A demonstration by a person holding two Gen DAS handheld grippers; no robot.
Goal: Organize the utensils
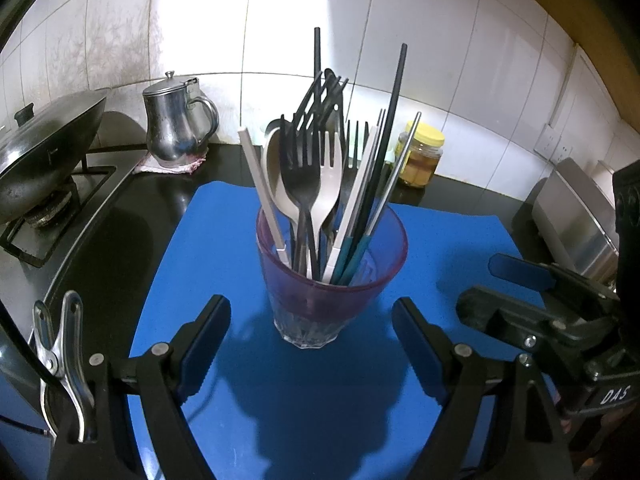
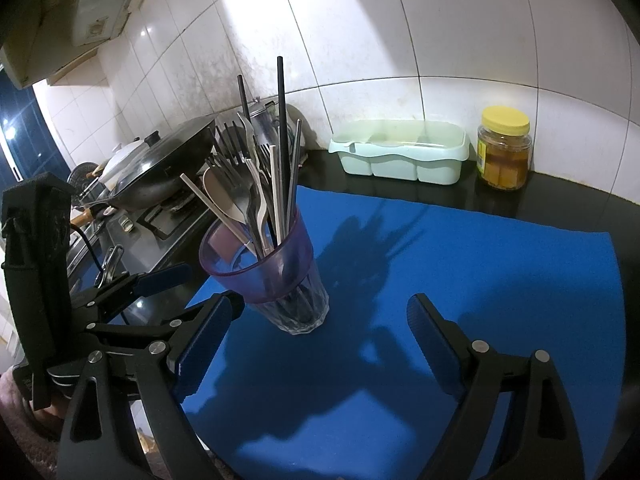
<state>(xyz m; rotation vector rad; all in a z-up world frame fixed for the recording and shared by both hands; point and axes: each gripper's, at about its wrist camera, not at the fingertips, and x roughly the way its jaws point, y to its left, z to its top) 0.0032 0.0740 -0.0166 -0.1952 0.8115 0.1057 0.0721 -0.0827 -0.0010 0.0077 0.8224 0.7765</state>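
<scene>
1. I am at a black kitchen counter (image 2: 568, 196) backed by white wall tiles (image 2: 460, 32), with a blue mat (image 2: 480, 272) spread over the counter in front of me.
2. A purple-tinted glass tumbler (image 1: 332, 276) stands upright on the mat, and it is packed with utensils (image 1: 320, 168): black forks, a beige fork and spoon, metal ones, and several black, white and teal-tipped chopsticks fanning out above the rim.
3. My left gripper (image 1: 312, 348) is released, its blue-padded fingers (image 1: 208, 340) spread to either side of the tumbler's base without touching the glass, and nothing is in its grasp.
4. My right gripper (image 2: 320, 344) is also spread wide and grasps nothing; the tumbler stands just ahead of its left finger, apart from both pads.
5. In the left wrist view the right gripper shows at the right edge, near the mat's side.
6. A pale green divided tray (image 2: 400, 152) sits against the wall behind the mat, well apart from the tumbler.
7. Just beside the tray stands a jar with a yellow lid (image 2: 505, 148).
8. To the left is a stove (image 1: 60, 208) bearing a dark wok (image 1: 44, 148), and a steel pitcher (image 1: 176, 120) rests on a cloth by the wall.
</scene>
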